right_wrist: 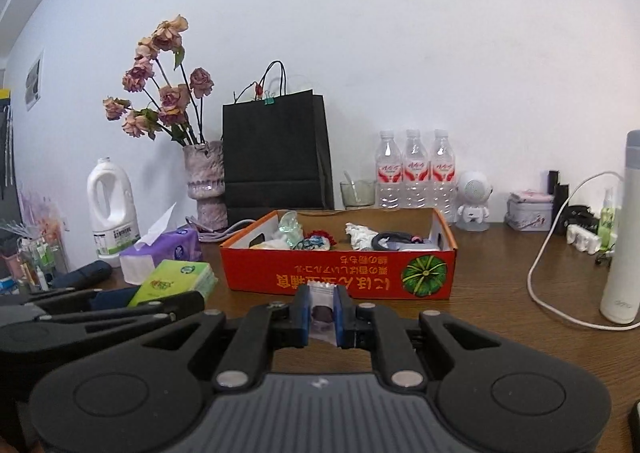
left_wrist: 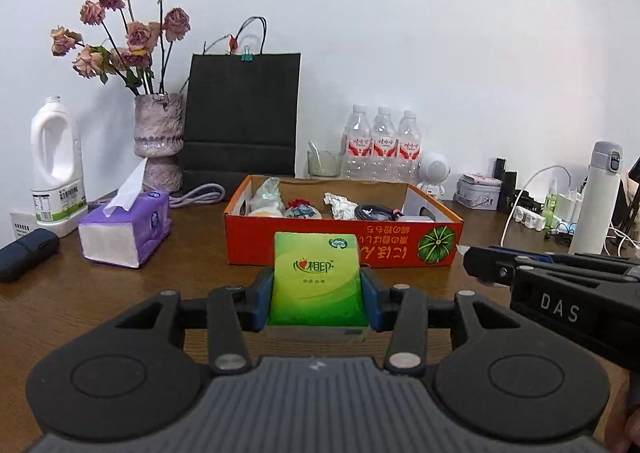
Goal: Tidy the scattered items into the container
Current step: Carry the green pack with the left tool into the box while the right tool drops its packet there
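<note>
My left gripper [left_wrist: 316, 303] is shut on a green tissue pack [left_wrist: 316, 277], held above the wooden table in front of the orange cardboard box [left_wrist: 344, 243]. The box holds several items: crumpled paper, a coiled cable, a red-and-blue knot, clear wrappers. My right gripper [right_wrist: 323, 313] is shut on a small clear-wrapped snack with a dark filling [right_wrist: 322, 307], just short of the box's front wall [right_wrist: 340, 273]. In the right wrist view the green tissue pack [right_wrist: 176, 281] and the left gripper's fingers [right_wrist: 120, 309] show at the left. The right gripper [left_wrist: 476, 267] shows at the right of the left wrist view.
Behind the box stand a black paper bag [left_wrist: 242, 113], a vase of dried roses [left_wrist: 158, 141], three water bottles [left_wrist: 382, 145] and a glass cup [left_wrist: 324, 163]. A purple tissue box [left_wrist: 126, 231] and milk jug [left_wrist: 56, 169] sit left. A white flask [right_wrist: 622, 237], cable and small gadgets lie right.
</note>
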Demonstrator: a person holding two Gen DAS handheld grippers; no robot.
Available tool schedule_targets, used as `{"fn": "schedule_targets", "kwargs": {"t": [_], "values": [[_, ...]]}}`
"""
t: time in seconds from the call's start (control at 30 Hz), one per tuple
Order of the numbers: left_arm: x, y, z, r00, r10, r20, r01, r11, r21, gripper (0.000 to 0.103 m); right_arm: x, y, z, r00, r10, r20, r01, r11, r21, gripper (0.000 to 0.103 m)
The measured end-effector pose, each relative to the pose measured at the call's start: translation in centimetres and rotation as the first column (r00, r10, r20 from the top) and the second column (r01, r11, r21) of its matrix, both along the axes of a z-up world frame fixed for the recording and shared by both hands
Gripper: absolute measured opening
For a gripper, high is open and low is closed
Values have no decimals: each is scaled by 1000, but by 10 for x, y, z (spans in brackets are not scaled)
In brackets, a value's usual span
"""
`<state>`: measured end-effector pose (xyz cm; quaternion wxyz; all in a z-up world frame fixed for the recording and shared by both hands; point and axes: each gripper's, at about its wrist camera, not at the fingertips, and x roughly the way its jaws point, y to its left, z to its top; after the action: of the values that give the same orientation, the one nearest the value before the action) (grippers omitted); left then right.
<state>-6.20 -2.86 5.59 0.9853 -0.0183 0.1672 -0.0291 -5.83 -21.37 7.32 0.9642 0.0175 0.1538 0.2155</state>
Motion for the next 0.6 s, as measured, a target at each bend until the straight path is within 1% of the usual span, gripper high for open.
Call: {"fn": "schedule_targets", "kwargs": {"t": [0.13, 0.23, 0.3, 0.37, 0.43, 0.5, 0.6], "values": [[23, 2, -1, 1000, -13, -8, 13, 1000, -12, 46, 16, 3, -2, 1000, -2, -4, 2, 1000, -7, 11], [59, 13, 9, 999, -47, -11, 47, 997, -56, 45, 45, 1, 5, 1000, -7, -17, 7, 1000, -4, 11], [94, 23, 19, 997, -70, -19, 69, 994, -82, 45, 73, -3, 16, 1000, -16, -7, 16, 1000, 0, 11], [137, 32, 32, 996, -81, -36, 77, 993, -94, 45, 111, -7, 30, 1000, -22, 8, 22, 1000, 0, 11], [184, 31, 43, 991, -113, -74, 105, 990, -97, 45, 152, -8, 44, 1000, -27, 3, 27, 1000, 6, 11], [225, 19, 47, 979, -173, -110, 162, 982, -100, 45, 191, -7, 55, 1000, -30, -8, 30, 999, 20, 11], [274, -4, 38, 954, -238, -180, 225, 970, -92, 45, 240, -3, 61, 999, -35, -39, 36, 999, 23, 11]]}}
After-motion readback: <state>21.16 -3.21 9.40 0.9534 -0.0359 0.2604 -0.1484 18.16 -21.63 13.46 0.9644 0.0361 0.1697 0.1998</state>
